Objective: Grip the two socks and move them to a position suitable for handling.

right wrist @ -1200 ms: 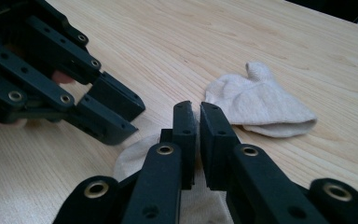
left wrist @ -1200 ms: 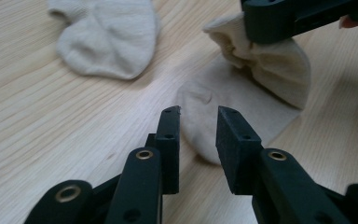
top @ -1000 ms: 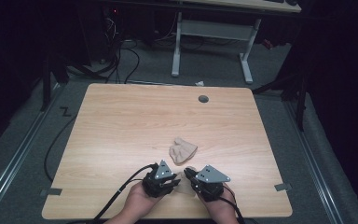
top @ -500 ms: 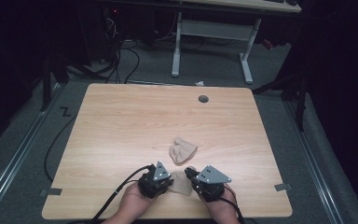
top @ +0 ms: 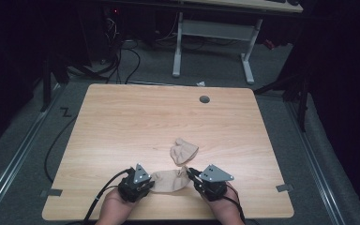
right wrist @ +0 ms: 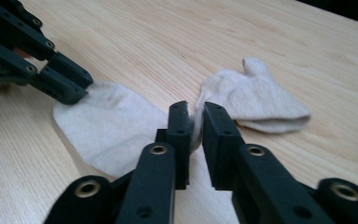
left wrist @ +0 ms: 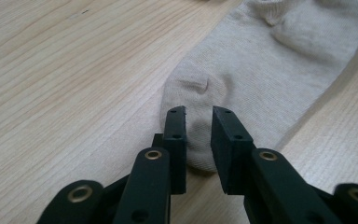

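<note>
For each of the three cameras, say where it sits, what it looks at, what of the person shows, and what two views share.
High view: above the person's side, looking forward and down on the wooden table; hands, left gripper and right gripper show.
Left gripper view: rides the left gripper, looking along its jaws at the flat sock.
Right gripper view: rides the right gripper; its jaws are at that sock's edge, the crumpled sock beyond.
Shared: both gripper views show the flat sock.

No readable text, label, brand, number or sign appears on anything.
</note>
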The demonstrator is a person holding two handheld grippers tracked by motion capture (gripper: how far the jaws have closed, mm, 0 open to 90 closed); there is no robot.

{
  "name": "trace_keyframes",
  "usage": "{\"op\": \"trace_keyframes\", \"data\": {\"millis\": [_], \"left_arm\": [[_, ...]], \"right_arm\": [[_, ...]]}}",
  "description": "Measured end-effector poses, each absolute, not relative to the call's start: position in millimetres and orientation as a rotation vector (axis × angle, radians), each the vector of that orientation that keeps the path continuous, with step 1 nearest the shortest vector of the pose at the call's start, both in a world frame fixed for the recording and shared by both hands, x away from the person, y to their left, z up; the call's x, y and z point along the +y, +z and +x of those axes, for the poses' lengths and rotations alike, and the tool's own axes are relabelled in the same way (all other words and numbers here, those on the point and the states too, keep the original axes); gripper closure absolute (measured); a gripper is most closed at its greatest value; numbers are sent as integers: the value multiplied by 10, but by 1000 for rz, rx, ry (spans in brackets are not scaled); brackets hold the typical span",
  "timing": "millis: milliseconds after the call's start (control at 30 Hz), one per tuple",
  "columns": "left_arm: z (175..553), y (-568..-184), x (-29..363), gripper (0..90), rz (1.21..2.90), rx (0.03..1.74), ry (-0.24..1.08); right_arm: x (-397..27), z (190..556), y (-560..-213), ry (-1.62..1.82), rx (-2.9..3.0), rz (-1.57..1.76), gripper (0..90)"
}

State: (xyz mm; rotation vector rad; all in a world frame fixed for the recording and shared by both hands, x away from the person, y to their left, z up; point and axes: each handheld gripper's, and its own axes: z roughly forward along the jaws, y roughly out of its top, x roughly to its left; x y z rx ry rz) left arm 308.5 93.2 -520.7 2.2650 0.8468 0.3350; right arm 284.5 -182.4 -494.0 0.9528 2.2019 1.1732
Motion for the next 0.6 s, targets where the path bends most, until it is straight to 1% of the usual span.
{"op": "trace_keyframes", "data": {"millis": [33,67,200,267,400,500,600], "left_arm": [[3089,-5205,931,750,2264,848,338],[3093,-5200,925,738,2265,846,342],[3094,-5143,899,694,2243,817,347],[3101,-5104,895,671,2219,806,346],[3171,-5101,872,659,2195,807,330],[3251,-5174,823,682,2222,805,351],[3305,-5230,811,693,2239,821,334]], "right_arm": [[-1854,2844,-4941,1185,2192,967,734],[-1879,2843,-4935,1191,2183,980,722],[-1947,2859,-4909,1202,2153,1001,715],[-1965,2882,-4922,1189,2155,1008,737],[-1952,2937,-4977,1157,2211,1013,840],[-1895,2988,-5070,1098,2289,1016,862],[-1826,3058,-5173,1023,2349,1032,862]]}}
